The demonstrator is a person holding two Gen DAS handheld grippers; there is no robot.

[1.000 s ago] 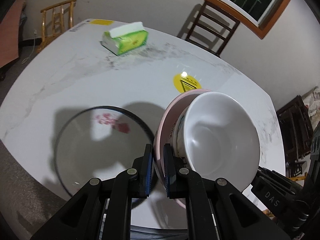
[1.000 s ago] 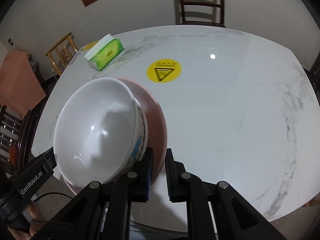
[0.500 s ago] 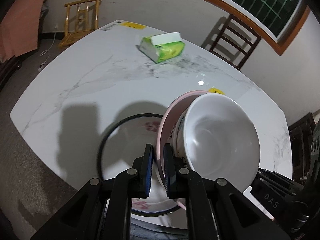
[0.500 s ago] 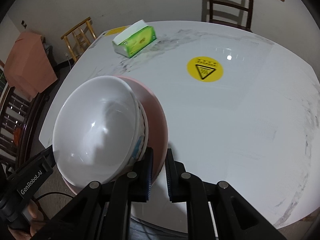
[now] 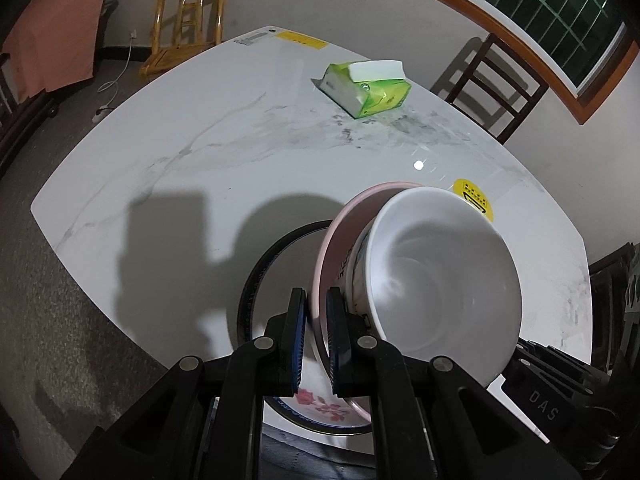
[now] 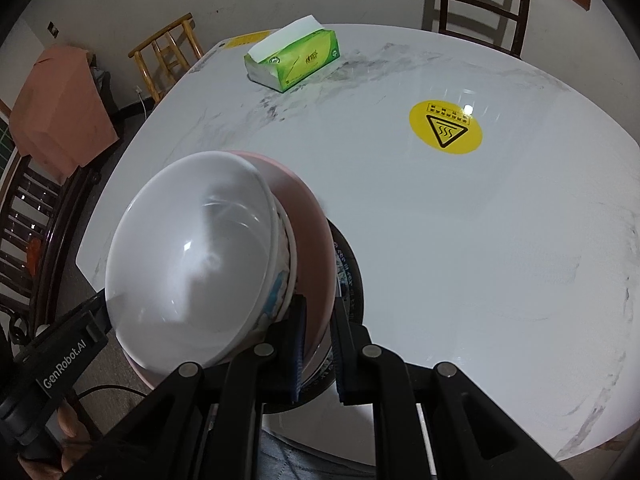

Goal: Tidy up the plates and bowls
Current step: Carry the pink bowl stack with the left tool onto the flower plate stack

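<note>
1. Your left gripper (image 5: 316, 340) is pinching the pink plate (image 5: 340, 236) rim, w/ the white bowl (image 5: 440, 276) riding in it.
2. Stack's hanging tilted over the black-rimmed plate (image 5: 256, 280) at the table (image 5: 180, 160) edge.
3. Your right gripper (image 6: 318, 346) is clamping the opposite rim. Glazed, slick, breakable, prob. heavy — keep both rim grips.

Both wrist cameras looked down along their tongs from close above, sharing the bench (image 5: 200, 152), bowls (image 5: 436, 272) and tissue box (image 6: 294, 58).
</note>
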